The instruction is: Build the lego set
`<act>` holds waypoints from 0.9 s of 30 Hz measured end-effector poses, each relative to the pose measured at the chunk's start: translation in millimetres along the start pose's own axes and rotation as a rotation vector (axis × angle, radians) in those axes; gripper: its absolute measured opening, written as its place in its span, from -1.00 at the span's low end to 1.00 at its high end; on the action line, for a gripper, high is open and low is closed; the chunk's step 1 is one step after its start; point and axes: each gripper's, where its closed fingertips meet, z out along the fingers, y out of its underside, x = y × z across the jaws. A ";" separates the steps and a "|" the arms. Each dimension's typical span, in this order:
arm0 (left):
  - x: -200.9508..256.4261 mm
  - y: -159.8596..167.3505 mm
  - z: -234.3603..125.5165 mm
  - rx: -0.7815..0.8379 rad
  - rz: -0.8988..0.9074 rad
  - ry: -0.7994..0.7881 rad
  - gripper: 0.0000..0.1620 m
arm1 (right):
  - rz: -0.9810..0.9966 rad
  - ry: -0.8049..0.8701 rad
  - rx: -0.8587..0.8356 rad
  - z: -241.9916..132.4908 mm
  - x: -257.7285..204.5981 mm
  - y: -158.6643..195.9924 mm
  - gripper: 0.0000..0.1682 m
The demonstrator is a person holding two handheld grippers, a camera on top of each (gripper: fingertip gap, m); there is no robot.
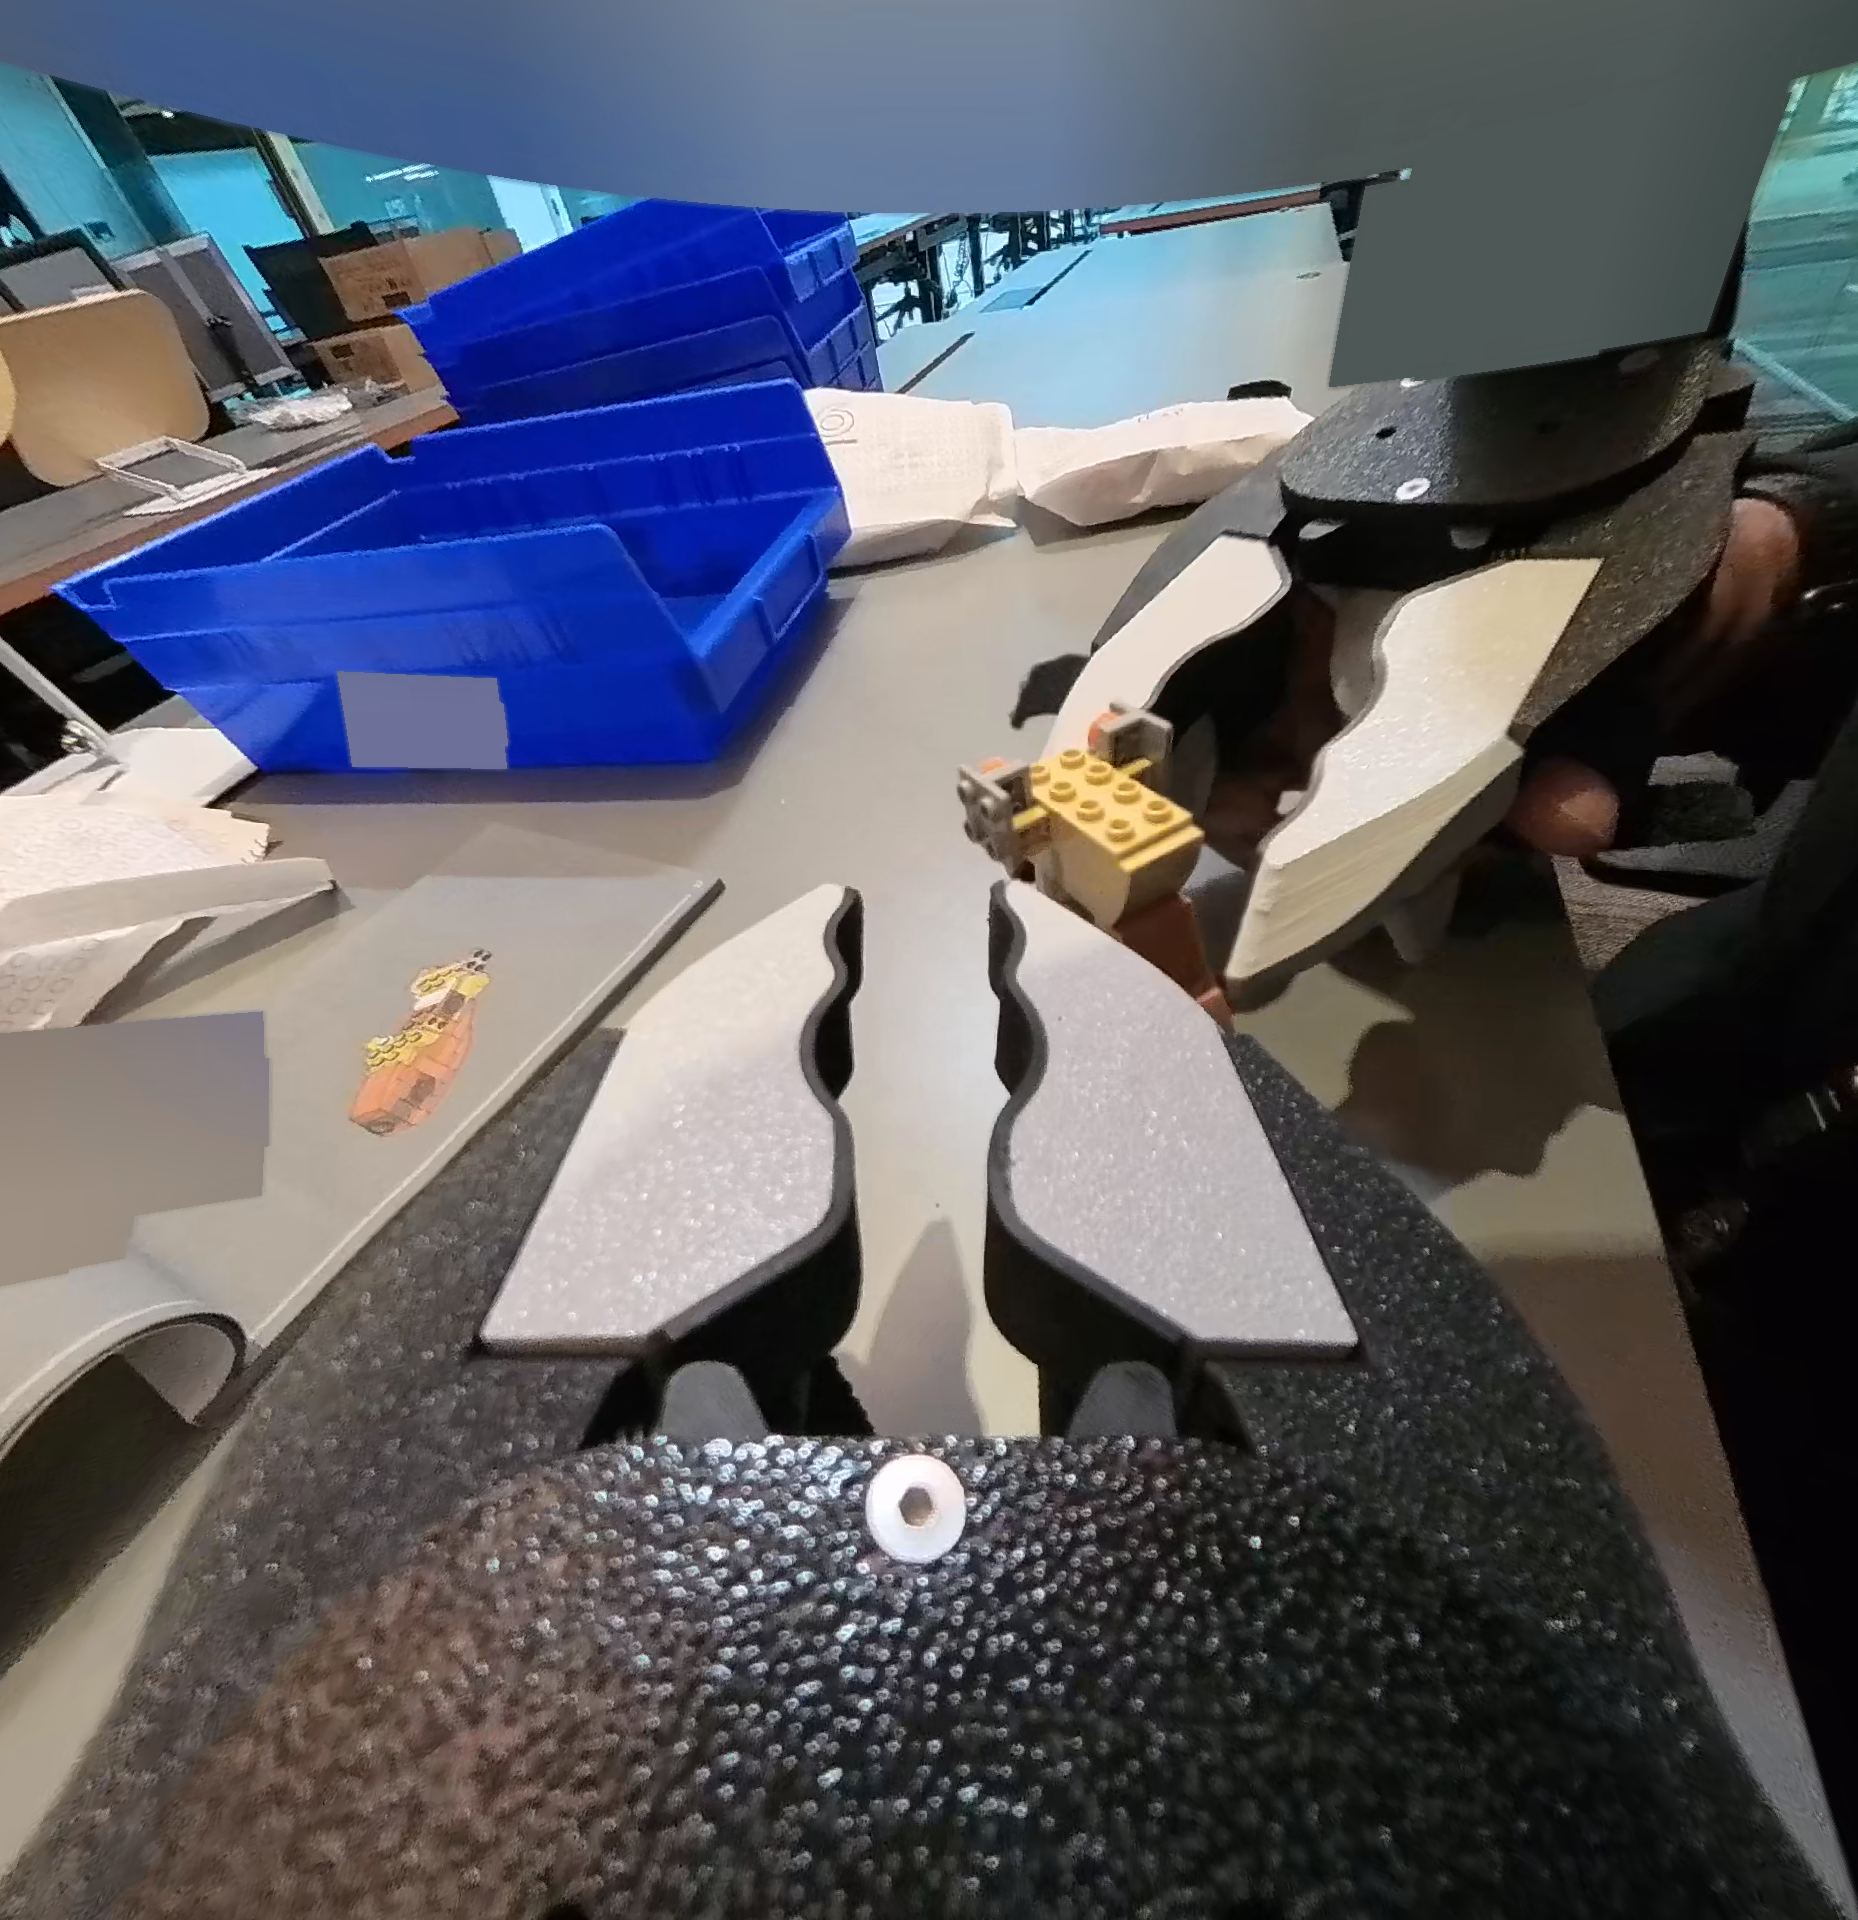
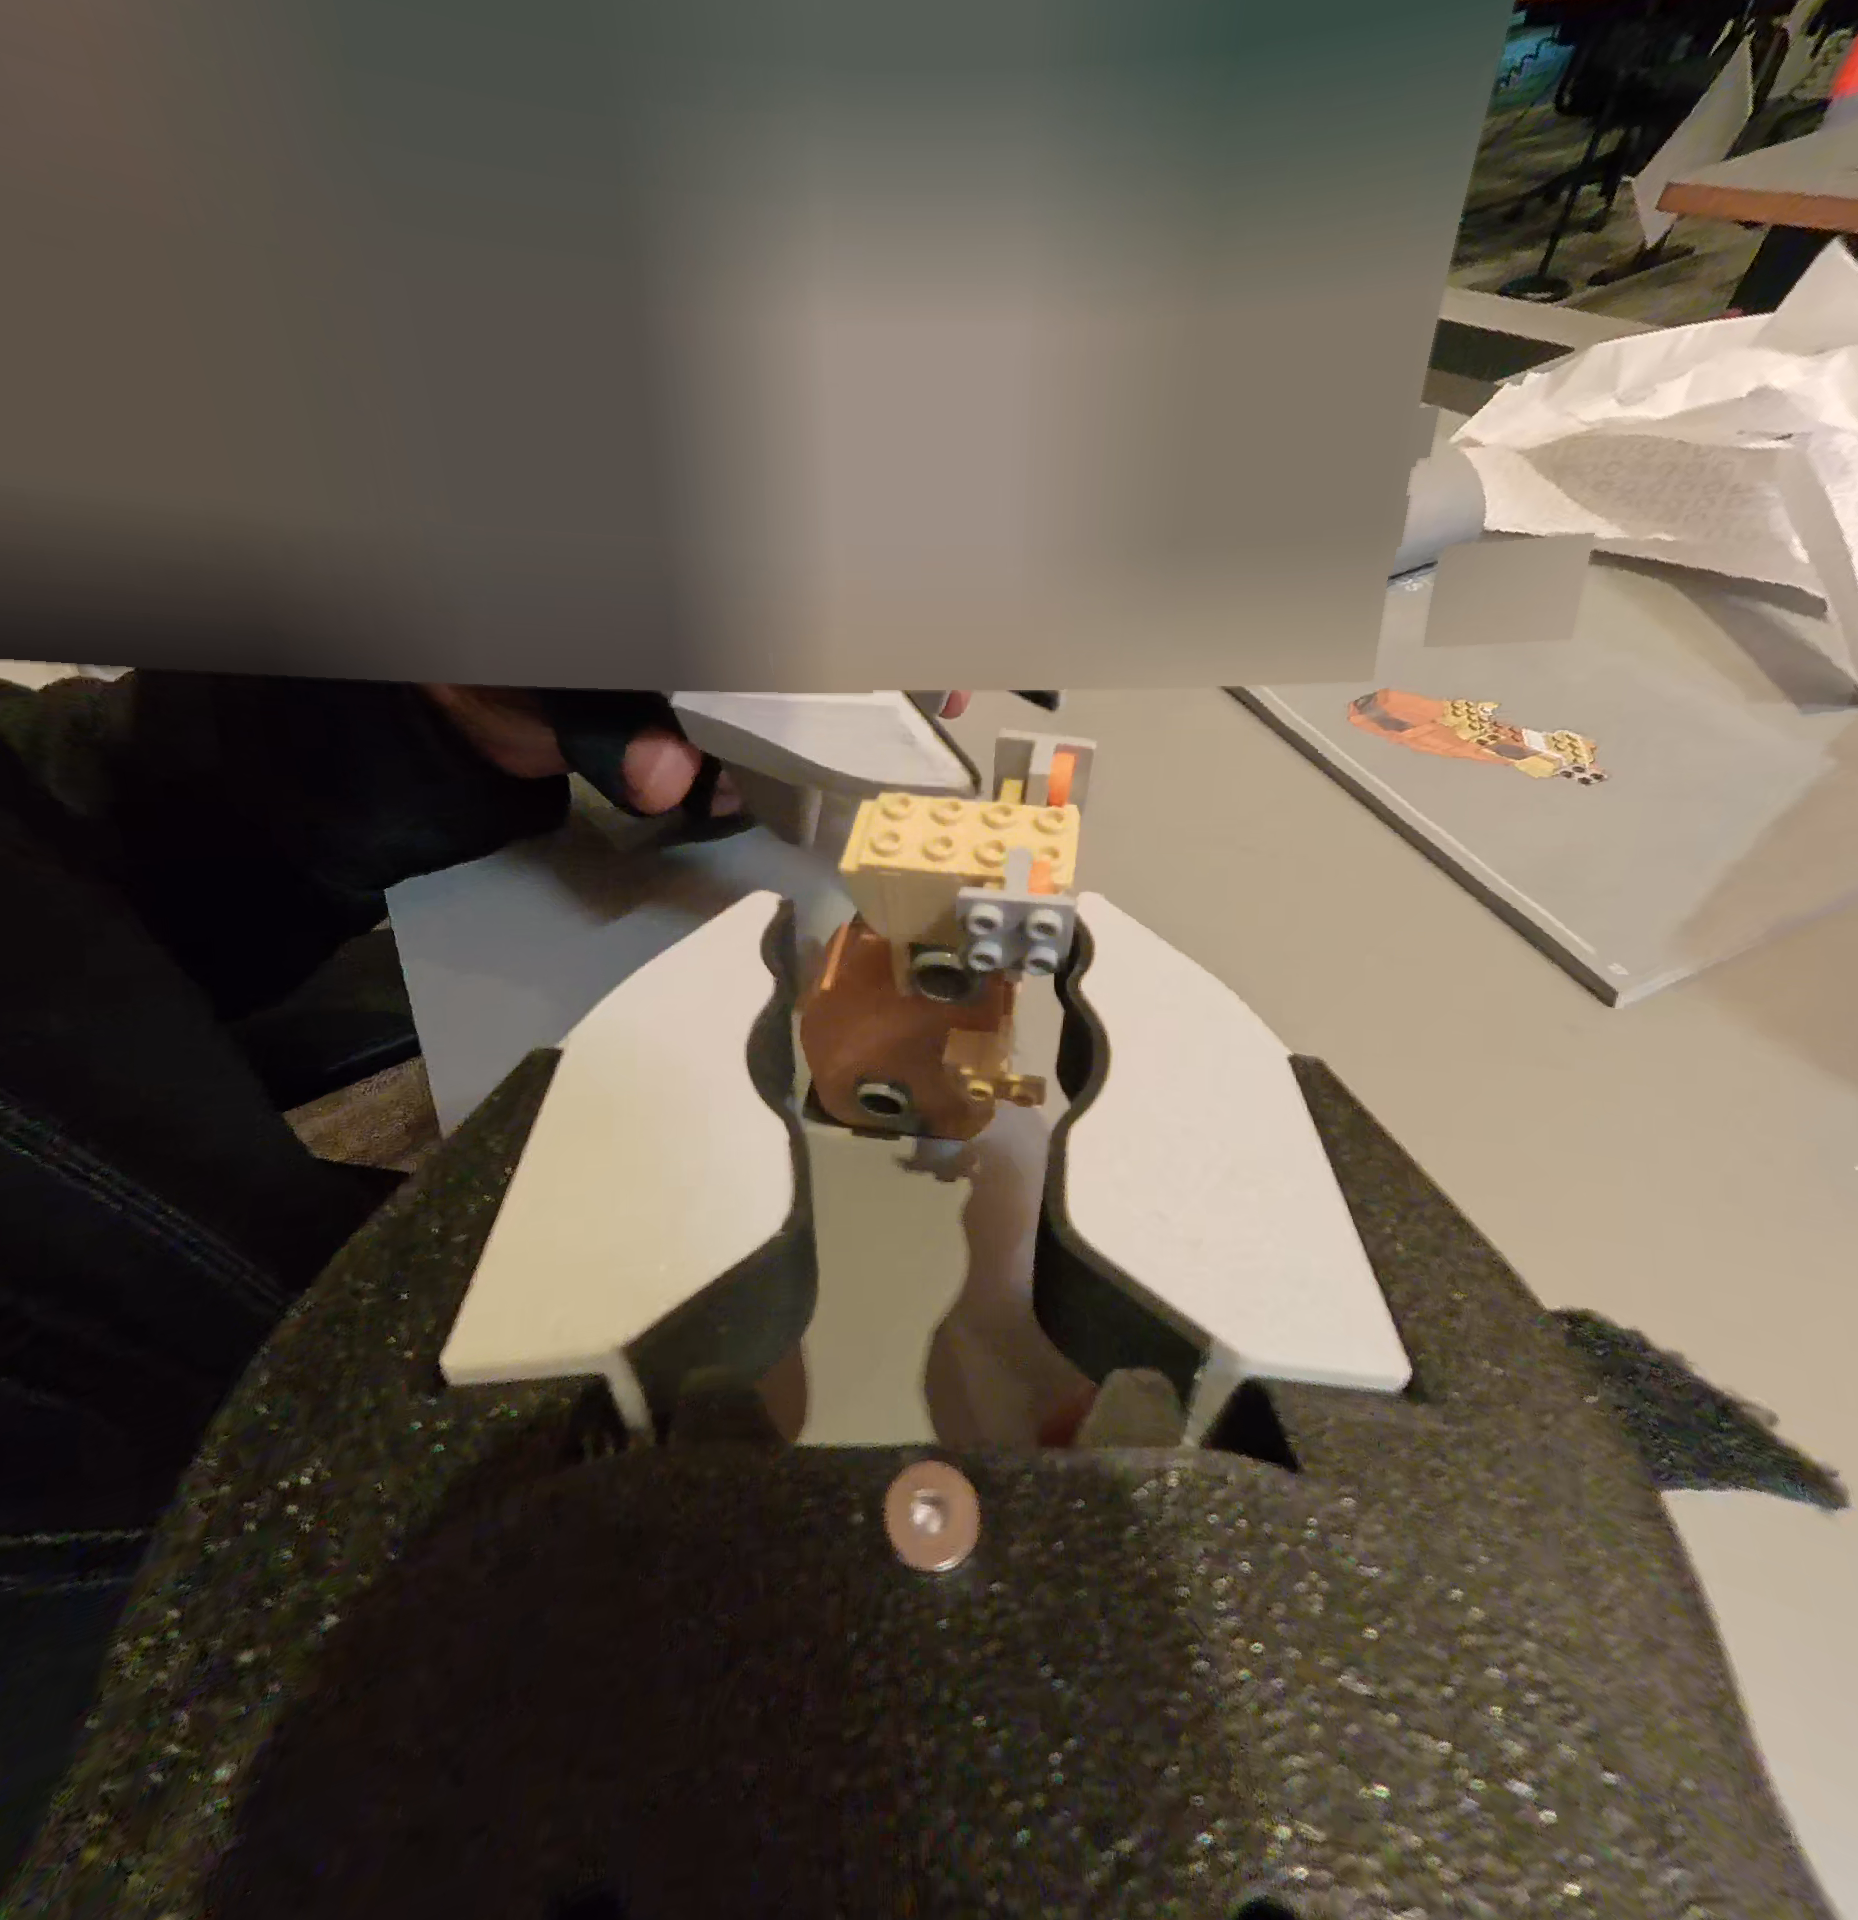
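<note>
Right gripper (image 2: 930, 1023): clamped on the brown-and-tan lego model (image 2: 904, 1049), lifted above the counter (image 2: 1320, 1143).
Left gripper (image 1: 925, 914): narrow gap, empty, just beside the model.

My right gripper (image 2: 930, 997) was clamped on the model (image 2: 904, 1049), raised above the table. My left gripper (image 1: 925, 914) hovered just beside it, fingers slightly parted, holding nothing.

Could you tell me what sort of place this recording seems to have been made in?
Probably an office or lab workspace: stacked blue plastic storage bins sit on a long grey table, brown cardboard boxes stand behind, and rows of similar tables stretch beyond.
</note>
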 end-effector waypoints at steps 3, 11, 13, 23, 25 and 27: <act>1.2 -2.4 0.1 0.009 -0.001 0.016 -0.72 | -0.001 0.004 0.010 -1.9 4.1 -2.9 -0.44; 5.0 -4.9 5.3 0.017 0.006 0.023 -0.73 | -0.048 -0.019 0.015 -1.8 0.4 -4.3 -0.43; 6.3 -5.2 5.9 0.019 0.004 0.029 -0.73 | -0.054 -0.022 0.015 -1.4 -0.2 -4.5 -0.43; 8.7 -7.8 7.1 0.043 -0.039 0.031 -0.72 | -0.098 -0.030 0.035 -2.6 -2.8 -5.7 -0.43; 8.8 -8.0 6.9 0.046 -0.045 0.032 -0.72 | -0.114 -0.031 0.036 -3.4 -3.2 -5.3 -0.43; 9.1 -8.1 6.9 0.047 -0.048 0.033 -0.72 | -0.135 -0.035 0.035 -4.4 -3.7 -4.7 -0.43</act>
